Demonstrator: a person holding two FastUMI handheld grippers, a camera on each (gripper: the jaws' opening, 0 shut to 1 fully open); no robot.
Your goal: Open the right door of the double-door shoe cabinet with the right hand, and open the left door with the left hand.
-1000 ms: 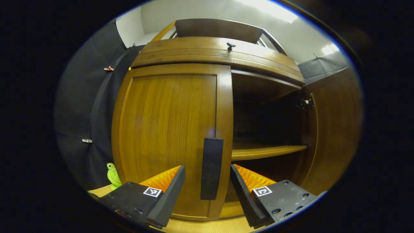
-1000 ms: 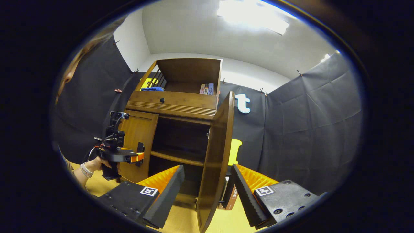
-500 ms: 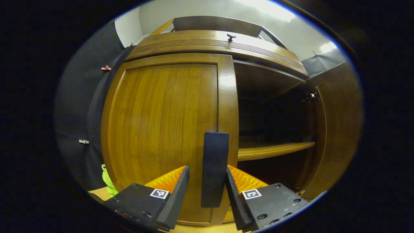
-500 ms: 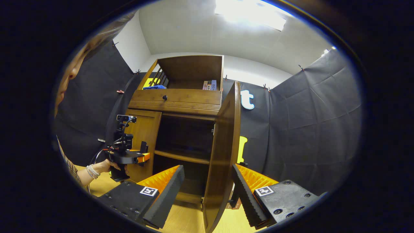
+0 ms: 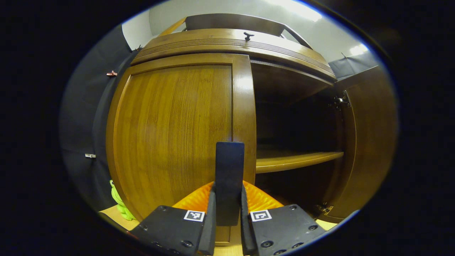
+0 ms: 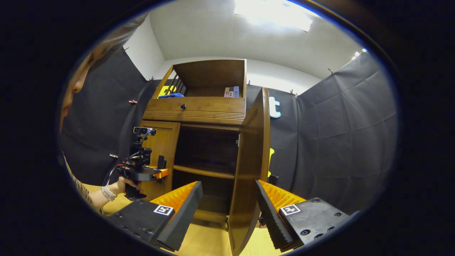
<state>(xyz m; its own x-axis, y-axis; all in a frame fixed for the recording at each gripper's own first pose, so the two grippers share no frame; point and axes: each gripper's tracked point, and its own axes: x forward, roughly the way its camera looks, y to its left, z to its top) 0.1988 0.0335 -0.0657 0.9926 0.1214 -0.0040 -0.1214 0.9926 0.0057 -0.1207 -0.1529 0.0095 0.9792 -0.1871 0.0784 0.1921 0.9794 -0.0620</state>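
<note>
Shoe cabinet [image 6: 199, 117] doors differ: the left tongs [image 5: 227, 217] clamp both fingers on the dark handle [image 5: 229, 177] of the closed left door [image 5: 177, 135]. Beside that door, the right door [image 6: 250, 167] stands swung open, its edge between the wide-spread fingers of the right tongs [image 6: 227, 209], untouched.

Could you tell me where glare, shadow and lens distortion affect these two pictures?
Left gripper view: the left door bulges from fisheye distortion, glare streaks its right stile, and the cabinet interior is deeply shadowed. Right gripper view: the ceiling light is blown out.
</note>
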